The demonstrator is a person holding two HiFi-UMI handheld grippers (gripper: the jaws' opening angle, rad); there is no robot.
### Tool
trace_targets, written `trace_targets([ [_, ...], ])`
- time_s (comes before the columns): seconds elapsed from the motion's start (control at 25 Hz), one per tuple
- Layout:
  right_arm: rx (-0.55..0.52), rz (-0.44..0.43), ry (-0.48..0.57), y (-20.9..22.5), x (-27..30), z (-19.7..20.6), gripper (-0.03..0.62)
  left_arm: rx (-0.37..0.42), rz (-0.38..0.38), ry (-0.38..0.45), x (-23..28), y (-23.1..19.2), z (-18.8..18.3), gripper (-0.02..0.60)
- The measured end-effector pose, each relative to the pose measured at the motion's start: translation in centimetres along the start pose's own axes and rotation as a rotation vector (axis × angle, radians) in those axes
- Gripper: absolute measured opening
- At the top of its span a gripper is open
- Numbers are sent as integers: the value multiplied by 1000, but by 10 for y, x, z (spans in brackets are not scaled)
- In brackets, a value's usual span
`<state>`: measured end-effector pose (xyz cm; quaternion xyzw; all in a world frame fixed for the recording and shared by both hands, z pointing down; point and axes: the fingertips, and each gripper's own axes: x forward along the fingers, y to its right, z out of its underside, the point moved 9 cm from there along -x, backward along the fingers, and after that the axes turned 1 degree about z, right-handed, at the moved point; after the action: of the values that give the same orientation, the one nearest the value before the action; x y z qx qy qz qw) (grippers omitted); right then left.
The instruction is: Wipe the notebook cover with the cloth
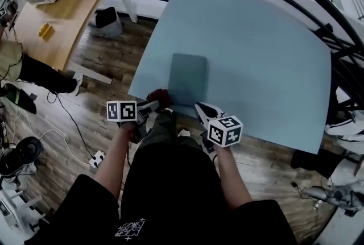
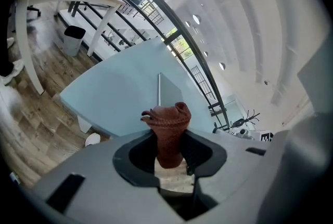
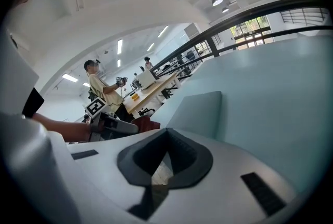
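Notebook (image 1: 187, 78) at table (image 1: 261, 39) near edge; cloth (image 1: 161, 97) beside.

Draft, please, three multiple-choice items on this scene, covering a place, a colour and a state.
1. Where does the notebook lie on the table?
A. At its far edge
B. Near the edge by the person
C. On a far corner
2. What colour is the cloth?
A. Yellow
B. White
C. Reddish brown
3. What is the left tool doing?
A. Clamping the cloth
B. Standing open and empty
C. Clamping the notebook
Answers: 1 B, the head view shows it close to the near edge; 2 C, as the left gripper view shows; 3 A, its jaws are closed on the cloth.
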<state>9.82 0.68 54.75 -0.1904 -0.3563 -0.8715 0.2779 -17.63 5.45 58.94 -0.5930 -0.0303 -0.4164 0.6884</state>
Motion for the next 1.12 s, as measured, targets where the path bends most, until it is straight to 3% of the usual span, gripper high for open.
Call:
trace_targets([
  [0.24, -35, 18, 38, -2, -27, 1, 6, 47, -2, 110, -16, 23, 6, 127],
  [0.52, -65, 31, 156, -15, -60, -24, 6, 123, -17, 201, -31, 54, 3, 127],
  [0.76, -69, 53, 224, -14, -79, -40, 6, 258, -71, 287, -42, 89, -9, 127],
  [1.12, -98, 73, 309, -23, -98, -67, 6, 418, -38, 411, -60, 138, -29, 127],
])
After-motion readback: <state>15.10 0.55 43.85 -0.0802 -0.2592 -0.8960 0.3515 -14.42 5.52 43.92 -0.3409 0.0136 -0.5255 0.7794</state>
